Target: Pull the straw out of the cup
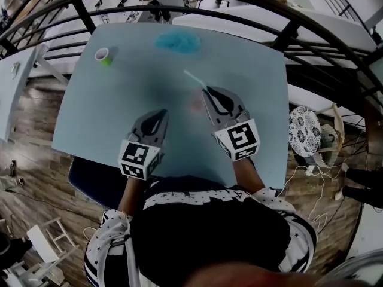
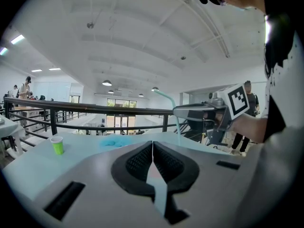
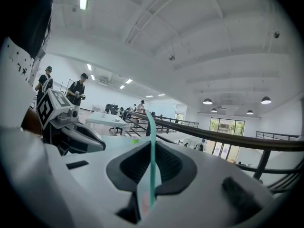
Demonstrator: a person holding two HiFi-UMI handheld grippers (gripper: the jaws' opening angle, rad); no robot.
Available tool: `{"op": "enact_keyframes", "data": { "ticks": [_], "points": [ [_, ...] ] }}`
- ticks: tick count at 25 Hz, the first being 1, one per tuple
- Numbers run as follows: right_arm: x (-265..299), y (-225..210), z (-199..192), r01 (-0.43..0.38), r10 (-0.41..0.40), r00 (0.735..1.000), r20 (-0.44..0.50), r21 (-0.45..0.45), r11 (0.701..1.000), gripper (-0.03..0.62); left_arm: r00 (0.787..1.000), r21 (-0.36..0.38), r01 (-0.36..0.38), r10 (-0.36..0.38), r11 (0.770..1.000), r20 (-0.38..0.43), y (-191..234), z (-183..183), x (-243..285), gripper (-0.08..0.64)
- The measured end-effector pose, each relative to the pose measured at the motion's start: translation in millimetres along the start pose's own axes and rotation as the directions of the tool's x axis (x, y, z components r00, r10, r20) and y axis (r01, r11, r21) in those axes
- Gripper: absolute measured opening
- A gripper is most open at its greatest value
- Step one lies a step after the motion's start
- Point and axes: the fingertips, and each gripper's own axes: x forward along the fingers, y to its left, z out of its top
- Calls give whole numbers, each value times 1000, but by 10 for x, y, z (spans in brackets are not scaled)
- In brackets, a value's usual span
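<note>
Pinched in the right gripper (image 3: 152, 145), whose jaws close on its shaft, the pale green straw (image 3: 150, 125) juts toward eleven o'clock in the head view. It looks light, thin and easily kinked, so a gentle hold low down suits it. At eight o'clock the left gripper (image 1: 162, 114) hovers, jaws together on nothing. The green cup (image 1: 103, 55) stands well apart at ten o'clock on the table (image 1: 251, 70).

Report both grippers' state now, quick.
Left gripper: closed, empty.
Right gripper: closed on the straw.
</note>
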Motion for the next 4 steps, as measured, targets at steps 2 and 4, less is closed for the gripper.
{"op": "enact_keyframes", "data": {
  "ticks": [2,4],
  "points": [
    [3,-3,4,0,0,1000,2,1,1000,44,1000,-1,-2,2,1000,-3,6,-9,-4,14],
    [1,-3,3,0,0,1000,2,2,1000,44,1000,-2,-3,3,1000,-6,6,-19,-7,14]
  ]
}}
